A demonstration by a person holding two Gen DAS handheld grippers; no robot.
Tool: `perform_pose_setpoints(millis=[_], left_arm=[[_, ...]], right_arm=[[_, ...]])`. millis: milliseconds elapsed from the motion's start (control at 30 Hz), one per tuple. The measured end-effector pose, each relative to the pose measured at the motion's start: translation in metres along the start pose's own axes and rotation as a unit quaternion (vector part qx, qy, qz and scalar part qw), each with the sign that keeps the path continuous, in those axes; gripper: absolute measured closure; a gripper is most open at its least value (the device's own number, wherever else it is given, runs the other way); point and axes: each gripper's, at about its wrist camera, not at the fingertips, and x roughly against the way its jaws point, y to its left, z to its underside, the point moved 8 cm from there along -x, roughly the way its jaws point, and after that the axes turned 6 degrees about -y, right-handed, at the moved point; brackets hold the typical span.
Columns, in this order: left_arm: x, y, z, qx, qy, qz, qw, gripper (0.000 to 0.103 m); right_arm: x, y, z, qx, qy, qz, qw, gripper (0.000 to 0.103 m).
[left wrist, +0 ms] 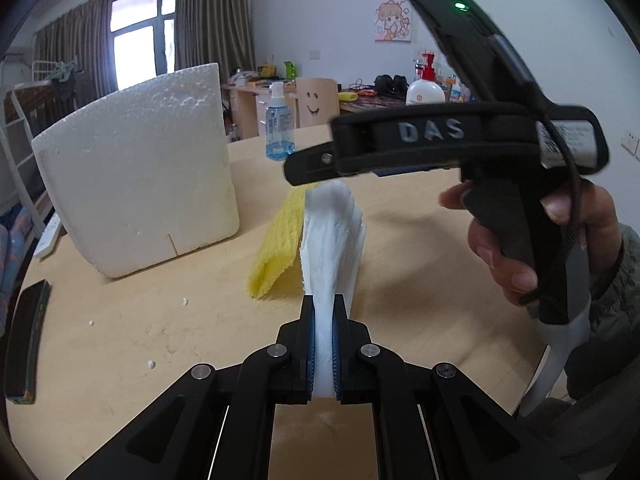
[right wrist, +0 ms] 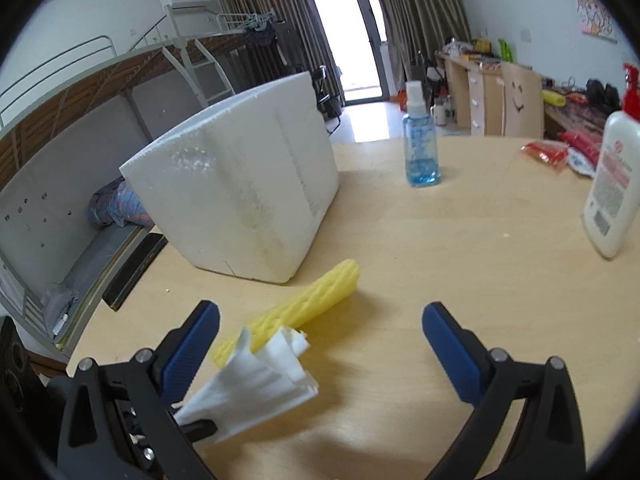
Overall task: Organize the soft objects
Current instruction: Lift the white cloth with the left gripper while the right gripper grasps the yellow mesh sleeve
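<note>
We find the left gripper point(left wrist: 323, 340) clamped on the white foam sheet point(left wrist: 332, 232), which is raised above the table point(left wrist: 120, 340) beside the yellow foam sleeve point(right wrist: 308, 304). The right gripper point(right wrist: 320, 344) has jaws wide apart, empty.

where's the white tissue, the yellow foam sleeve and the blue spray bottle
white tissue point(left wrist: 332, 236), left wrist view, on its crumpled middle
yellow foam sleeve point(right wrist: 316, 294), right wrist view, on its ribbed middle
blue spray bottle point(right wrist: 421, 148), right wrist view, on its clear body
</note>
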Motion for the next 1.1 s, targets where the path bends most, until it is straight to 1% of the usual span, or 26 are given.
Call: perform_pose_setpoints(millis=[133,233,300,400,533,567,600,733,800,967,1000,1100], left_arm=[[0.004,-0.001,0.005,-0.012,0.001,0.003,0.9999,0.096],[0.009,-0.001,0.007,-0.021,-0.001,0.004,0.9998,0.096],[0.013,0.002,0.009,-0.022,-0.005,0.001,0.9997,0.096],[0.017,0.009,0.013,-0.014,-0.004,-0.005,0.9999,0.096],[0.016,0.006,0.014,-0.013,-0.003,-0.005,0.9999,0.096],[0.015,0.005,0.014,-0.014,-0.002,-0.004,0.9999,0.096],[0.015,0.004,0.015,-0.015,-0.002,-0.002,0.9999,0.096],[0.017,0.005,0.015,-0.018,-0.002,0.0,0.9998,0.096],[0.014,0.007,0.011,-0.016,-0.004,0.001,0.9999,0.096],[0.022,0.011,0.01,-0.01,-0.009,-0.004,0.9999,0.096],[0.023,0.01,0.01,-0.01,-0.01,-0.005,0.9999,0.096],[0.027,0.014,0.01,-0.005,-0.009,-0.01,0.9999,0.096]], right_arm=[[-0.004,0.001,0.0,-0.01,0.009,-0.003,1.0,0.001],[-0.01,0.004,0.003,-0.014,0.022,-0.004,1.0,0.009],[-0.016,0.004,0.008,-0.021,0.036,-0.01,0.999,0.016],[-0.024,0.007,0.012,-0.03,0.056,-0.015,0.998,0.02],[-0.03,0.011,0.014,-0.04,0.069,-0.018,0.997,0.026],[-0.031,0.013,0.014,-0.043,0.07,-0.019,0.996,0.033],[-0.032,0.014,0.015,-0.045,0.073,-0.019,0.996,0.036],[-0.037,0.015,0.015,-0.057,0.08,-0.015,0.995,0.037],[-0.041,0.017,0.016,-0.055,0.084,-0.011,0.995,0.048],[-0.047,0.019,0.021,-0.059,0.098,-0.009,0.993,0.051],[-0.047,0.019,0.021,-0.059,0.097,-0.009,0.994,0.054],[-0.05,0.02,0.021,-0.057,0.098,-0.008,0.994,0.059]])
